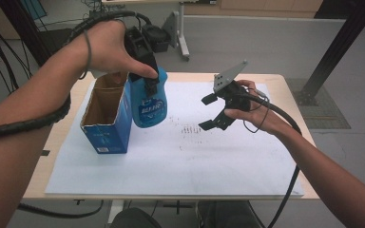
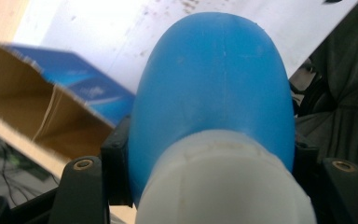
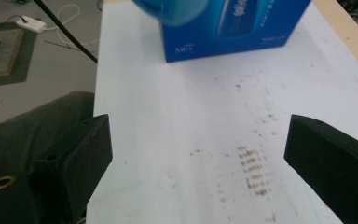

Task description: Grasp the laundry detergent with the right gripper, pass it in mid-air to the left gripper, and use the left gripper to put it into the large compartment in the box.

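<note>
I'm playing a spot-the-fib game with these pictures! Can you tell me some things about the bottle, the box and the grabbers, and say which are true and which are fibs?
1. The left gripper is holding a blue bottle up off the table. True.
2. The bottle has a red body. False: it is blue with a white top.
3. The blue box is open at the top. True: its brown inside shows.
4. The right gripper is squeezing the box. False: its jaws stand open with nothing between them, over the white sheet.
5. The bottle is deep inside the box. False: it hangs beside the box, at its open end.
</note>
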Motion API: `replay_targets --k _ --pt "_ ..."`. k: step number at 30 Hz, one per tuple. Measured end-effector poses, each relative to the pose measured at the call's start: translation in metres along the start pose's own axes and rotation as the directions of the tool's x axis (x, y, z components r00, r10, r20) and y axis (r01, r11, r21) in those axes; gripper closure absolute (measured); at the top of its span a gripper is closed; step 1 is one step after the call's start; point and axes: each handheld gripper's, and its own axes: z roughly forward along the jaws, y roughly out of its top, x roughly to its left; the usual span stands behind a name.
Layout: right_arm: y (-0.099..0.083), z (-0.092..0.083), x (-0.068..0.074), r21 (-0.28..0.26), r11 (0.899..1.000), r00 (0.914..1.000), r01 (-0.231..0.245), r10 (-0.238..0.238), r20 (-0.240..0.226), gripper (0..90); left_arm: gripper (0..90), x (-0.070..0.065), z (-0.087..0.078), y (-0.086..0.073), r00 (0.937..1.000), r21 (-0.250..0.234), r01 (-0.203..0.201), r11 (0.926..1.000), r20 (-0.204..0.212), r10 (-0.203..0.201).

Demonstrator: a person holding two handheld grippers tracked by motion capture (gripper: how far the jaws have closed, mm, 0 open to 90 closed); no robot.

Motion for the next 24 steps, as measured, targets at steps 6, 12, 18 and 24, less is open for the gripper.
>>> replay_targets --k 6,12,18,24 --pt "-0.004 -0.022 -0.002 0.039 0.999 0.9991 -0.009 0.007 0.042 8.2 37.9 0.021 -0.021 -0.009 0.9831 -0.019 0.181 0.9832 -0.022 -0.182" --pt "-0.008 -0.039 -0.003 0.066 0.998 0.9971 -0.018 0.013 0.076 8.3 37.9 0.043 -0.042 -0.021 0.9357 -0.045 0.348 0.9366 -0.047 -0.35" --pt "-0.013 -0.051 -0.003 0.08 0.997 0.9946 -0.02 0.012 0.103 9.0 37.9 0.06 -0.054 -0.03 0.8758 -0.061 0.476 0.8774 -0.058 -0.479" --pt "-0.017 -0.057 -0.002 0.079 0.996 0.9936 -0.027 0.018 0.112 9.0 37.9 0.07 -0.056 -0.035 0.8177 -0.072 0.57 0.8182 -0.044 -0.574"
